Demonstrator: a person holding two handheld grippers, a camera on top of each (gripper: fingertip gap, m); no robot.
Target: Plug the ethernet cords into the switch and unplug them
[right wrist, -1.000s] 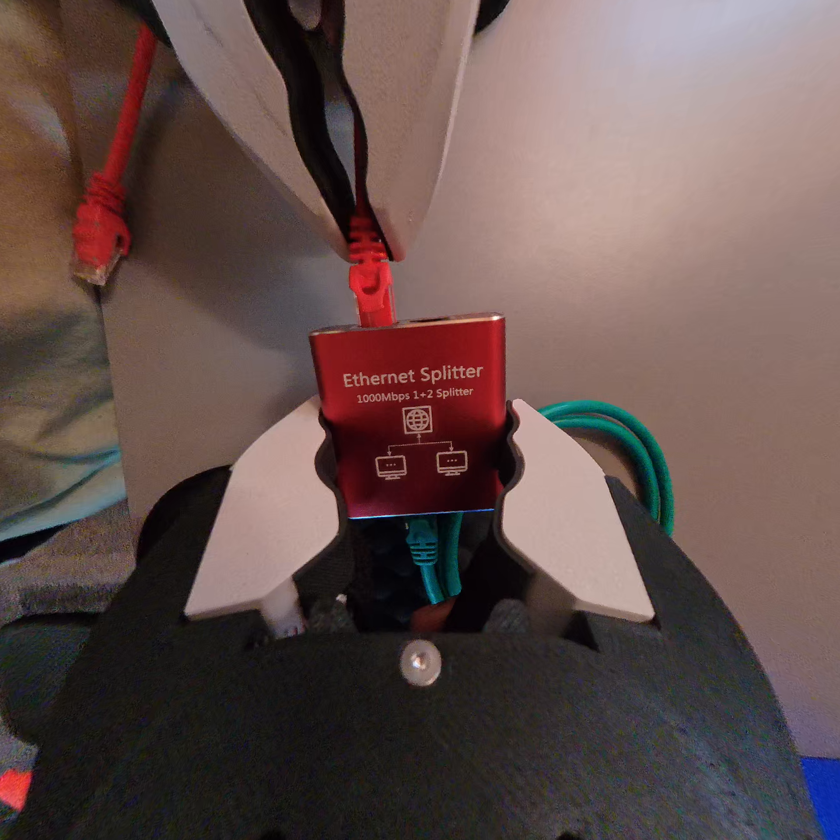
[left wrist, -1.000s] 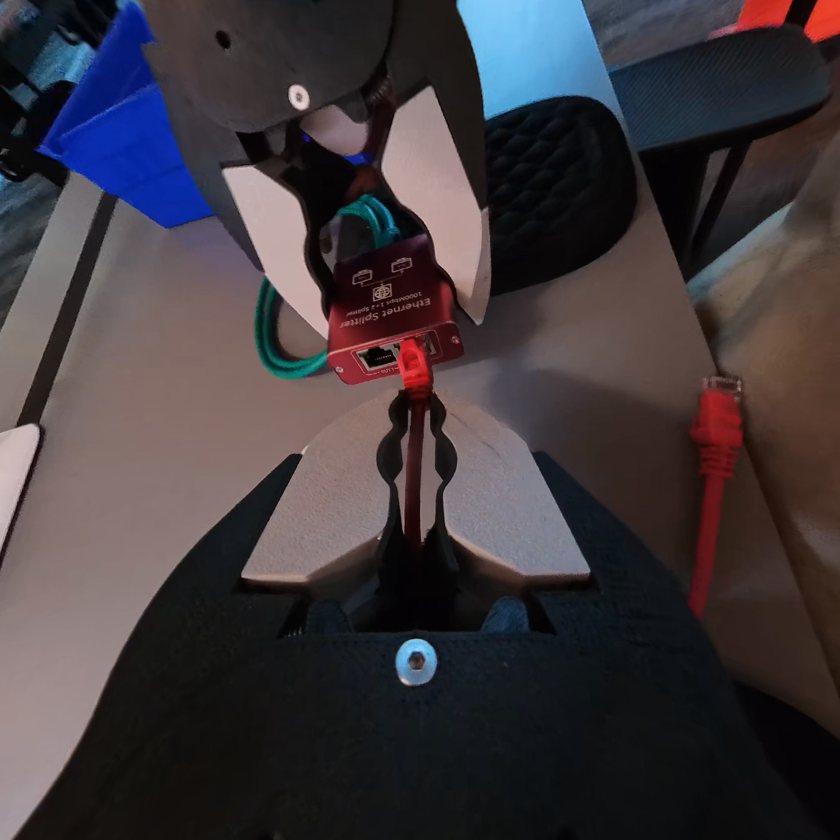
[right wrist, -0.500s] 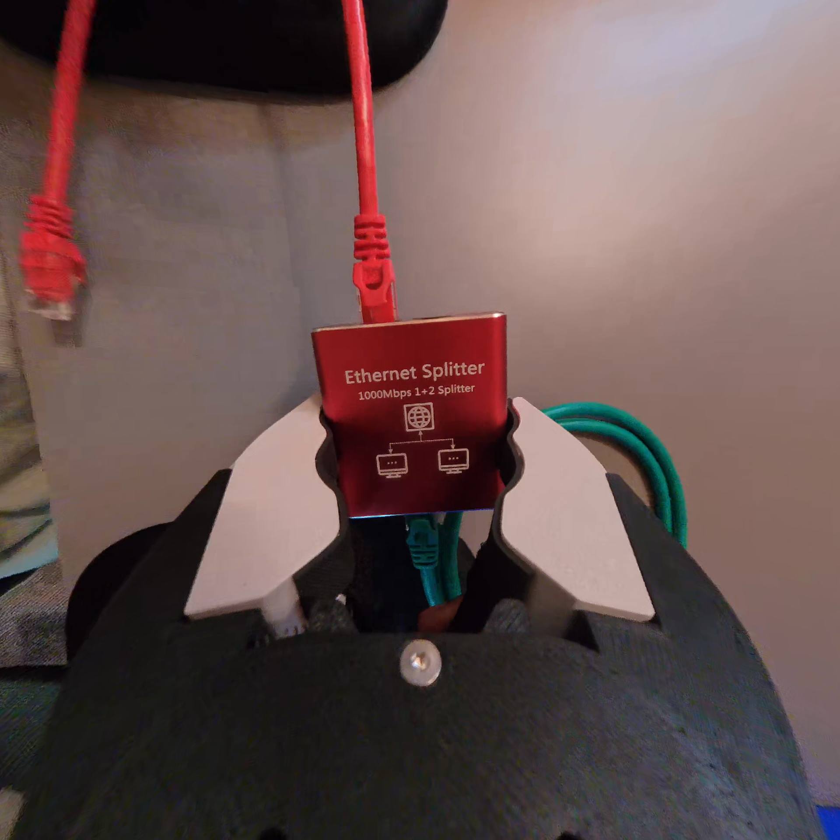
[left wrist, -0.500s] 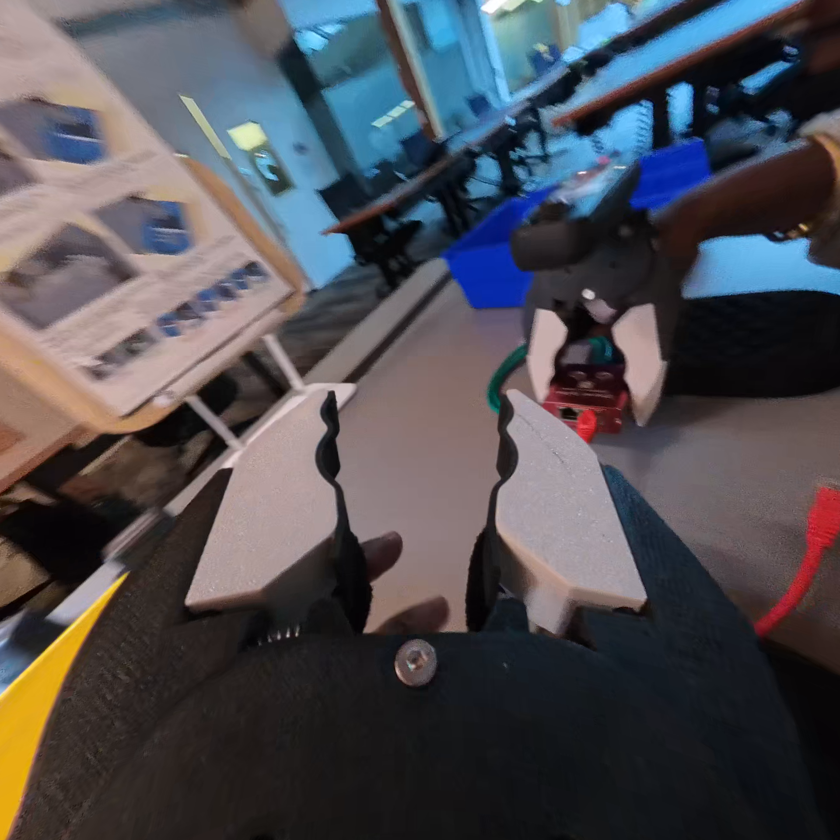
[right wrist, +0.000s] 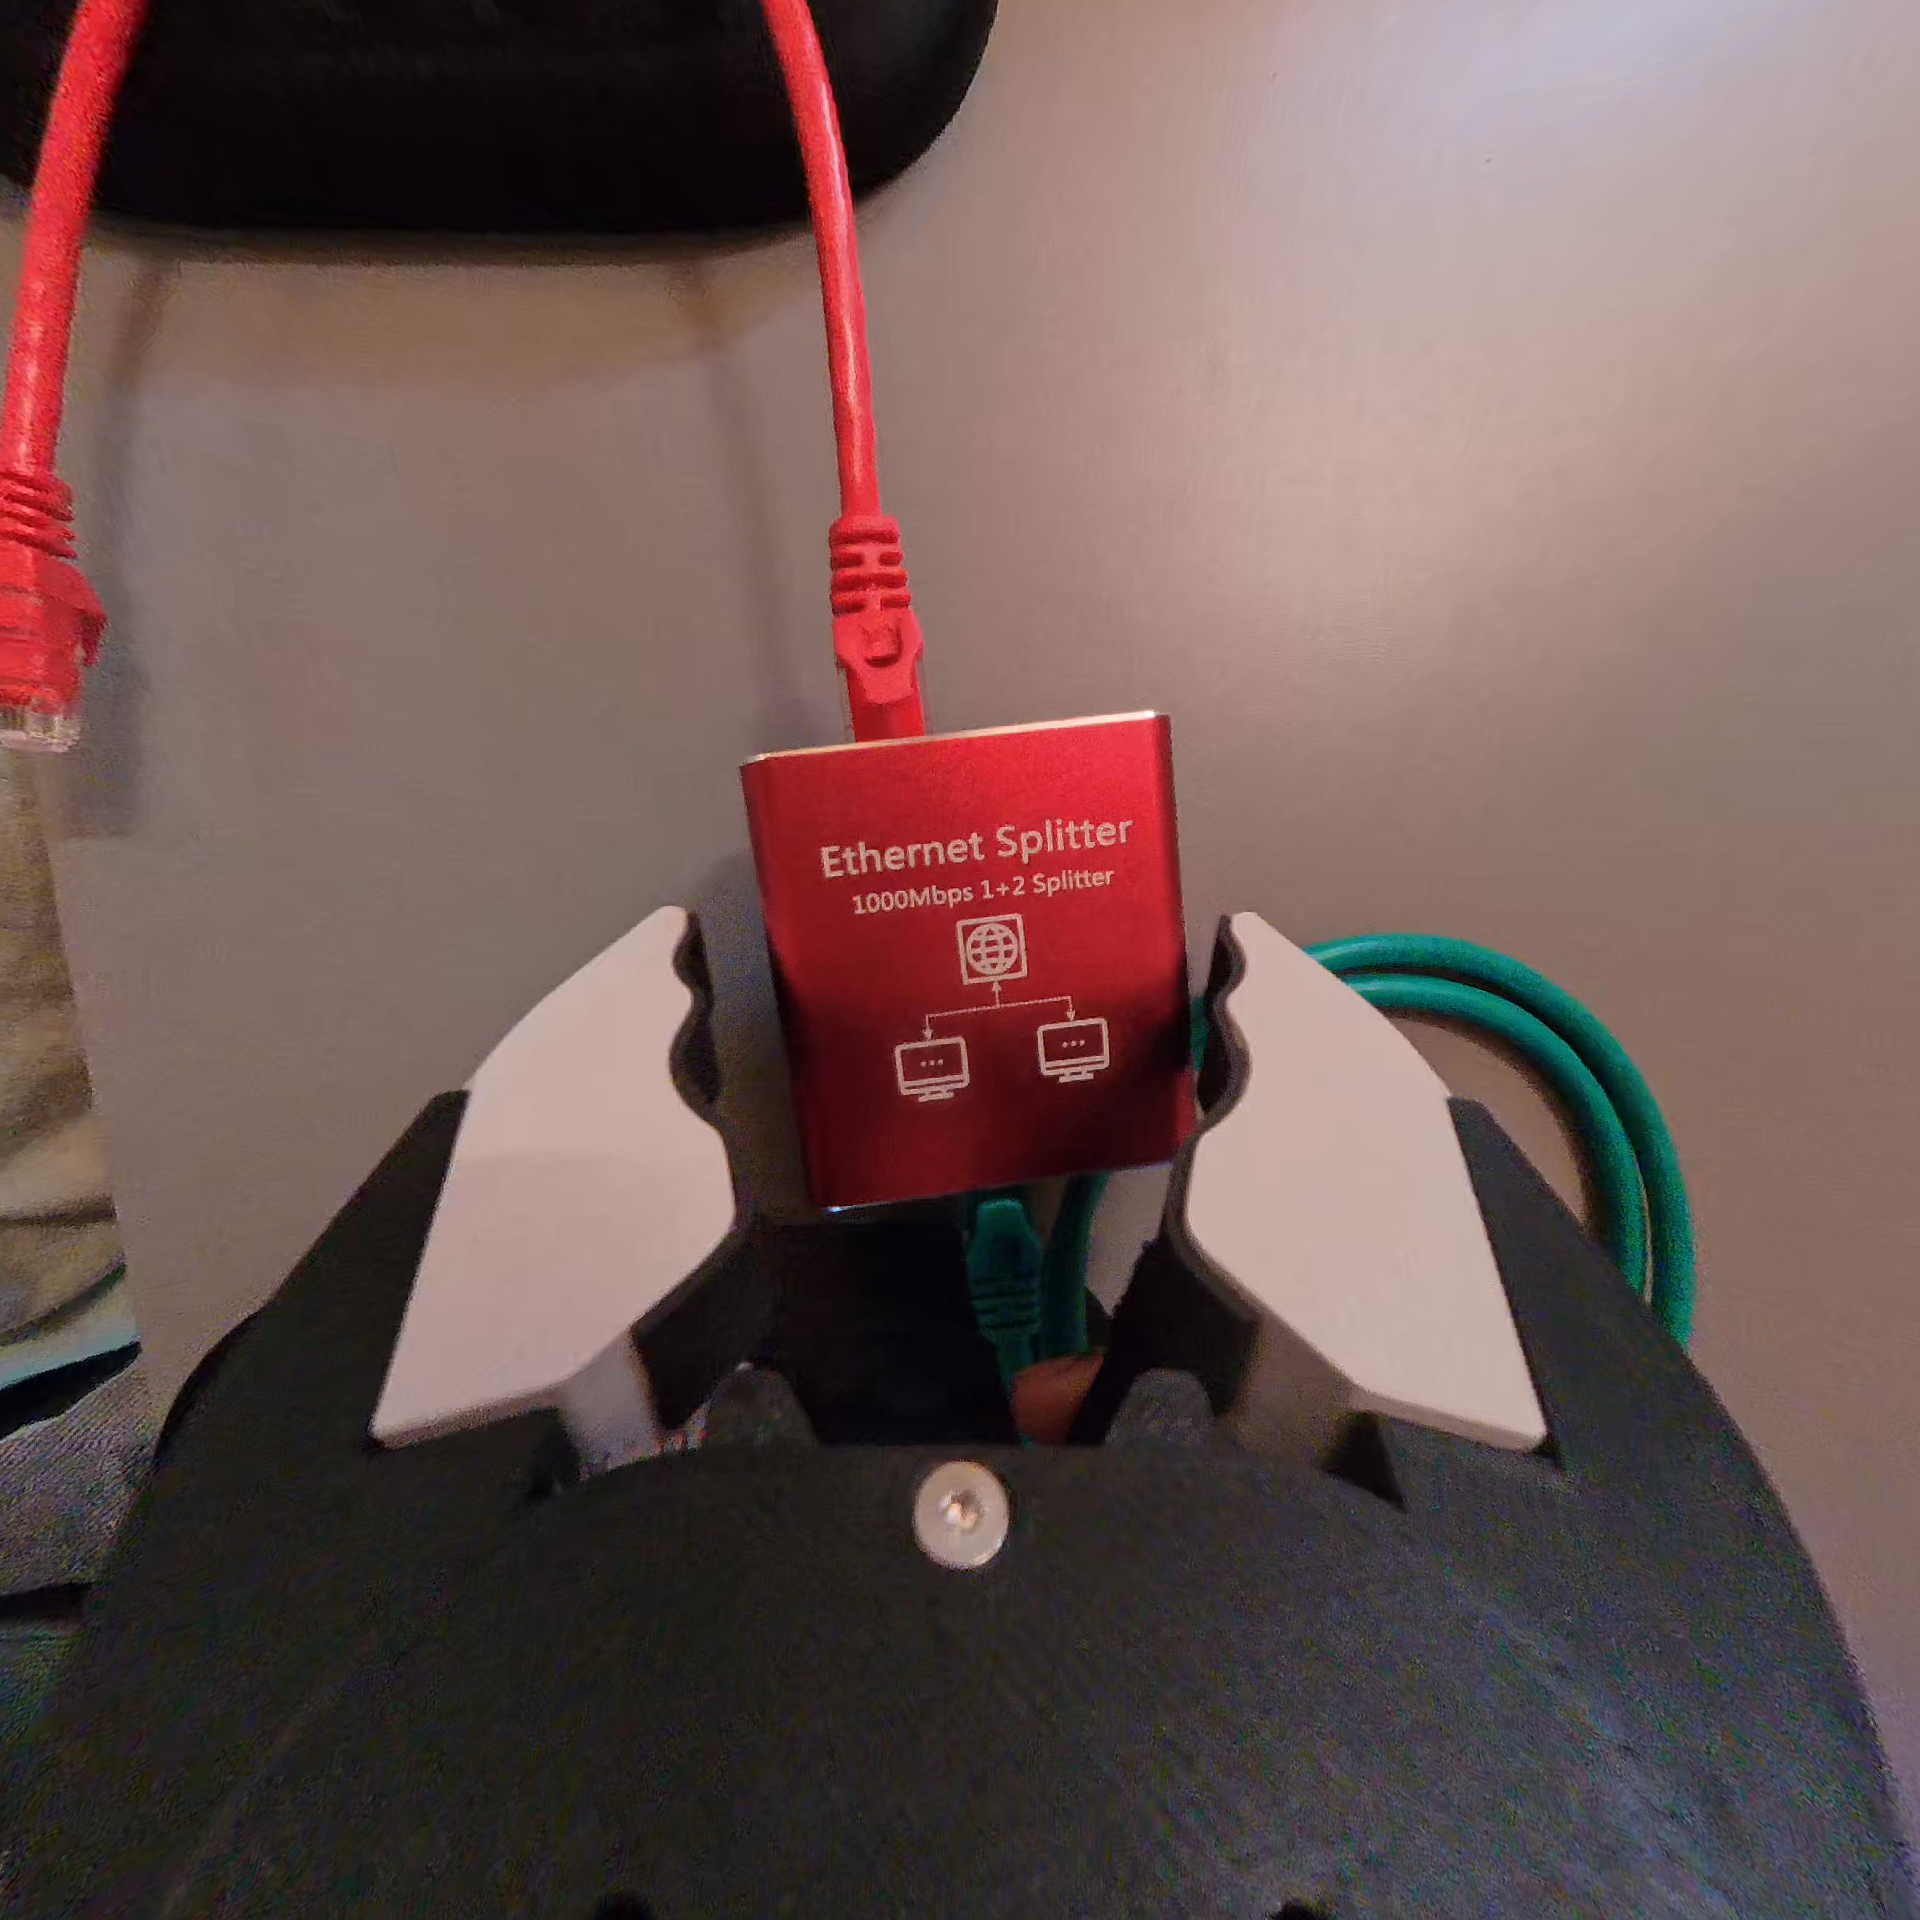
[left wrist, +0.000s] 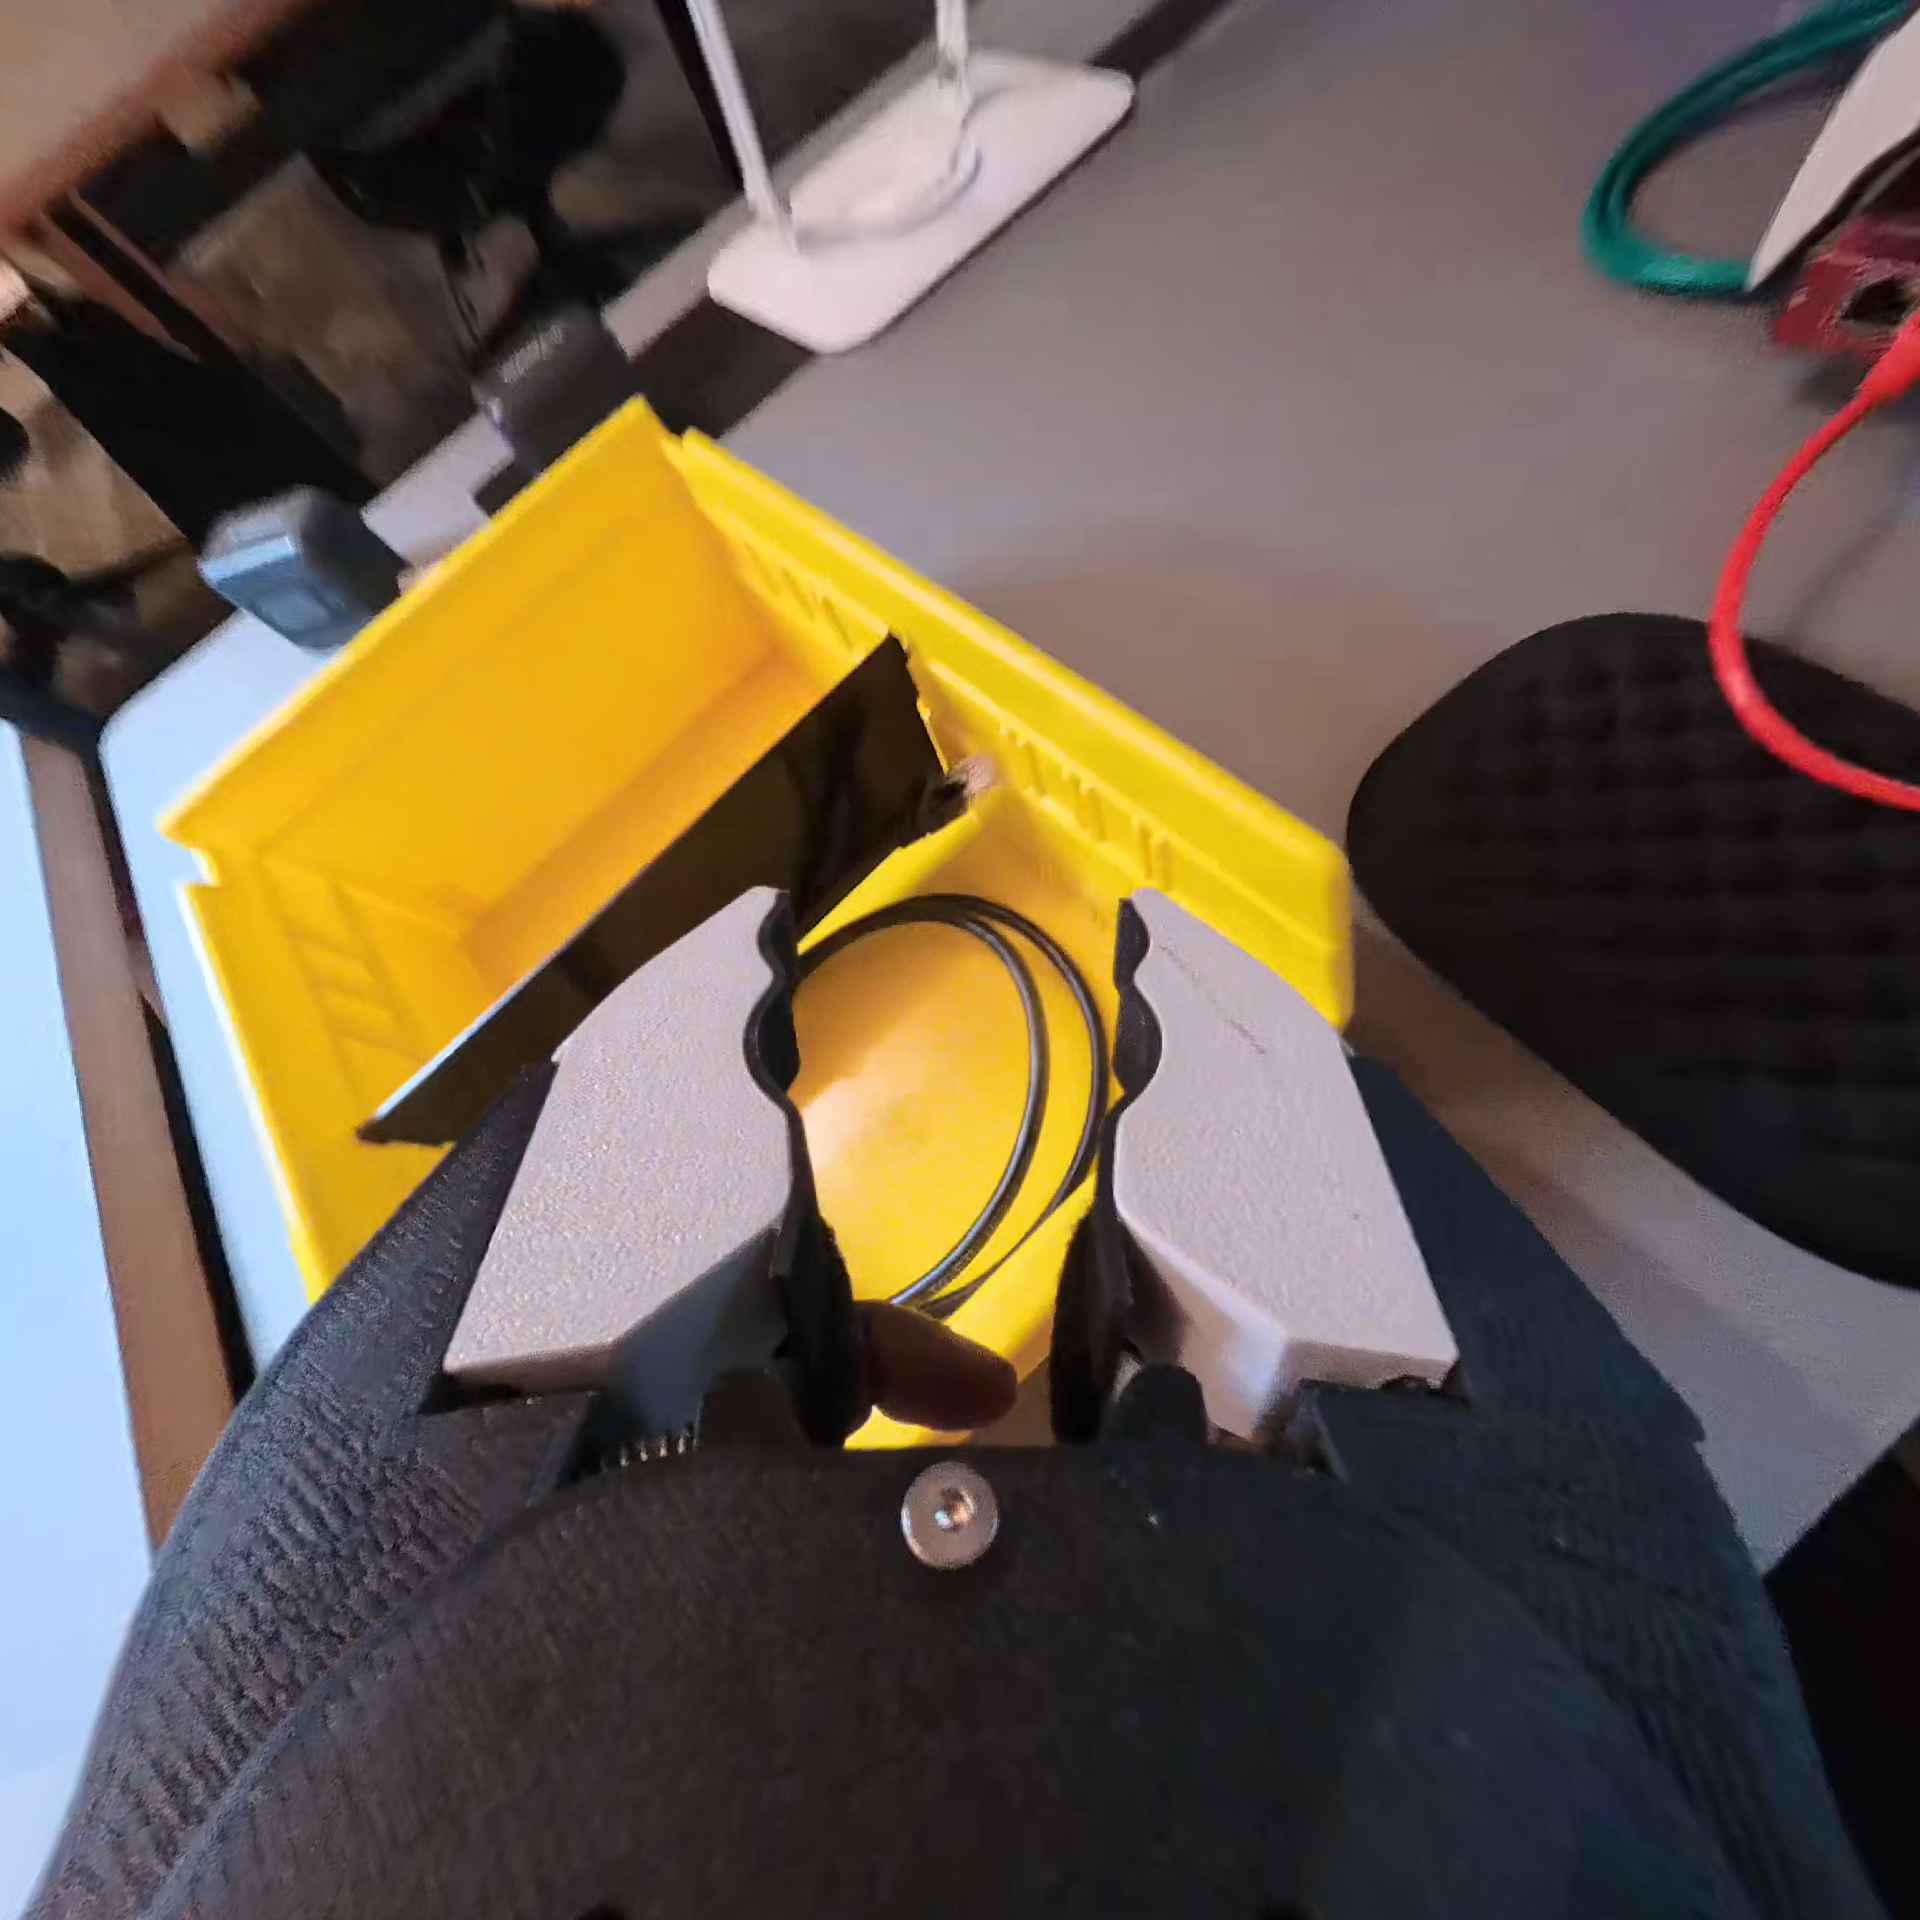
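Right gripper (right wrist: 961,1023) spread apart around the red switch (right wrist: 971,956), red cord (right wrist: 847,364) plugged in at 12 o'clock, left gripper (left wrist: 951,966) open over yellow bin (left wrist: 540,727).

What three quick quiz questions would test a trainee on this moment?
1. True or false: the red cord is plugged into the switch.
2. Which cord enters the switch's end nearest the right gripper? A green, B black, C yellow.
3. Fill in: the left gripper hovers open over a ___ bin.
Key: 1 true; 2 A, the green cord; 3 yellow.
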